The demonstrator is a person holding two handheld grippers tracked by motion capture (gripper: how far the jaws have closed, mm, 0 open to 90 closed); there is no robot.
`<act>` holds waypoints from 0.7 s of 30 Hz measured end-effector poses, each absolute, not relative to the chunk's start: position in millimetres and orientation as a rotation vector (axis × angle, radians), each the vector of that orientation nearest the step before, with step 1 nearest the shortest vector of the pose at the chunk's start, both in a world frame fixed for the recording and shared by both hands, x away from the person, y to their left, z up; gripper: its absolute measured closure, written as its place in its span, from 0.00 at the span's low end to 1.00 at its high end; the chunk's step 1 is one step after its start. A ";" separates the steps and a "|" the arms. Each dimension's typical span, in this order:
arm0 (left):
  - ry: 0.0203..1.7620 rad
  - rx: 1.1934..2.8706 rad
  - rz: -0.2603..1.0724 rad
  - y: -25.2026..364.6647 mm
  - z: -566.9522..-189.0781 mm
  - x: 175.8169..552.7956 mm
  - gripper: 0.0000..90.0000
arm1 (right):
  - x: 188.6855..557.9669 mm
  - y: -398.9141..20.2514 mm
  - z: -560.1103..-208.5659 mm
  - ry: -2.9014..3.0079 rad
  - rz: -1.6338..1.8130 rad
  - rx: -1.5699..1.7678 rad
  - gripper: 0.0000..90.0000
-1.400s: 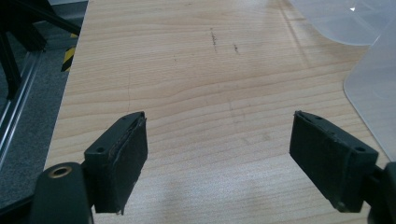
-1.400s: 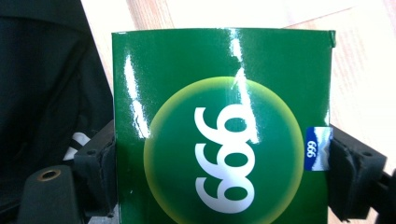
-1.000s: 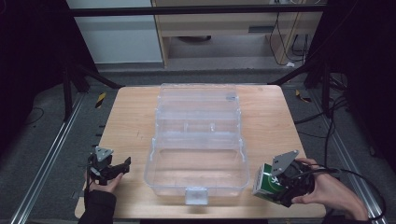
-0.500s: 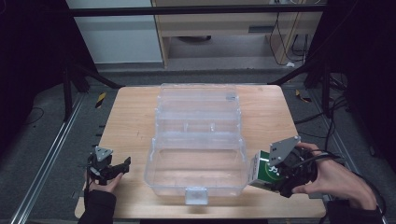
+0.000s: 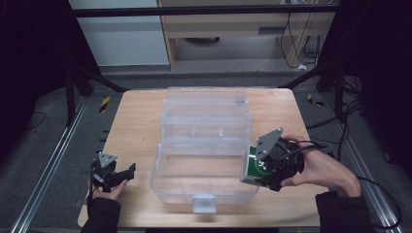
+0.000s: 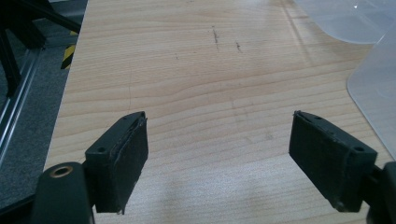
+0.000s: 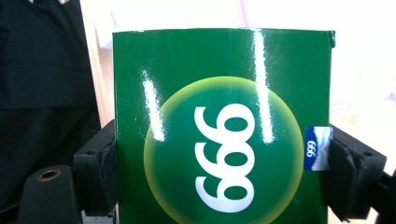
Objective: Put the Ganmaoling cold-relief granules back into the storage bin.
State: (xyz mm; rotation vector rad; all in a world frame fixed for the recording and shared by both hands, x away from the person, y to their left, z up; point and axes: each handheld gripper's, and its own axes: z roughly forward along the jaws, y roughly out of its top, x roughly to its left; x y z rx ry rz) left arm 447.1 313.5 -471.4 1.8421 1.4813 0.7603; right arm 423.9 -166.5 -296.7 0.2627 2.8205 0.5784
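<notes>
Right tool (image 5: 253, 171) clamps green box (image 7: 222, 140), "999" legible close-up; left tool (image 6: 217, 158) wide over table (image 6: 196, 70).

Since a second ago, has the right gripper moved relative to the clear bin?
Yes. The right gripper, jaws shut on the green box, has risen and shifted from the table's right edge up against the clear bin's right wall.
</notes>
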 end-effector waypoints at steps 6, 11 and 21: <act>1.482 1.838 0.759 314.0 -471.2 447.0 0.21 | 435.3 -149.7 -301.7 2.832 0.568 0.241 0.18; 1.483 1.840 0.760 314.2 -471.4 447.5 0.21 | 440.8 -140.3 -306.5 2.847 0.580 0.229 0.18; 1.481 1.839 0.761 314.5 -471.0 447.3 0.21 | 446.5 -126.9 -322.1 2.865 0.564 0.216 0.18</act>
